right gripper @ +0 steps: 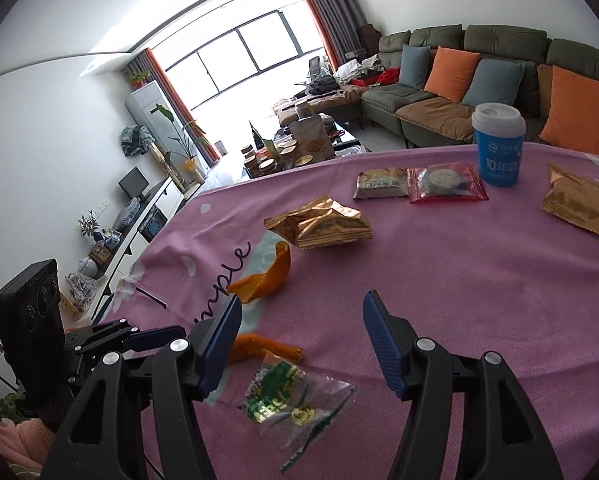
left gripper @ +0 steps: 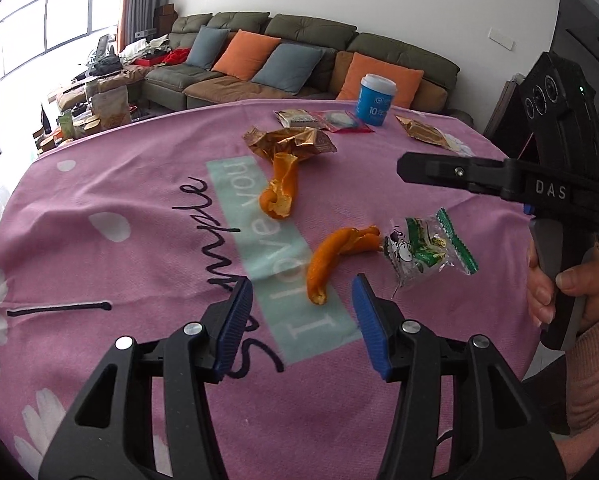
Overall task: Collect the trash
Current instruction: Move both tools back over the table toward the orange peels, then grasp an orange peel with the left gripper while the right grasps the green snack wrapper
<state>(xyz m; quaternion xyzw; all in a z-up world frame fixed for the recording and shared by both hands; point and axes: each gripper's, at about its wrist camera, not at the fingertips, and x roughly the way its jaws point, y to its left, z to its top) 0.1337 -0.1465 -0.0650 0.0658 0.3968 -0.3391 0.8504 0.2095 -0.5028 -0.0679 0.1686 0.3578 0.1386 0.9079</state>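
Trash lies scattered over the pink tablecloth (left gripper: 99,360) in front of you. Your left gripper (left gripper: 302,324) hovers above the cloth with its blue-padded fingers spread wide and nothing between them; just ahead of the gap lies a curled orange peel (left gripper: 331,258), whose far end touches a clear and green candy wrapper (left gripper: 423,250). A second orange peel (left gripper: 281,196) lies farther out, its far end reaching a crumpled gold wrapper (left gripper: 295,142).

Your right gripper (right gripper: 303,344) is also wide open and holds nothing. In its own view the candy wrapper (right gripper: 295,404) sits low between its fingers, close to the camera, and the near peel (right gripper: 259,350) shows just beside the left finger pad. The far peel (right gripper: 267,280) stands up ahead, near the gold wrapper (right gripper: 323,222). From the left wrist view, your right hand (left gripper: 555,292) grips the handle at the table's right edge, with the tool reaching in above the cloth.

Toward the far side, a grey-brown snack packet (right gripper: 381,184) and a red packet (right gripper: 445,184) lie side by side and touching, with a blue paper cup (right gripper: 498,144) upright just beyond the red one. Another gold packet (right gripper: 577,200) lies apart at the right. A green sofa (right gripper: 479,52) with orange and blue cushions stands behind the table.
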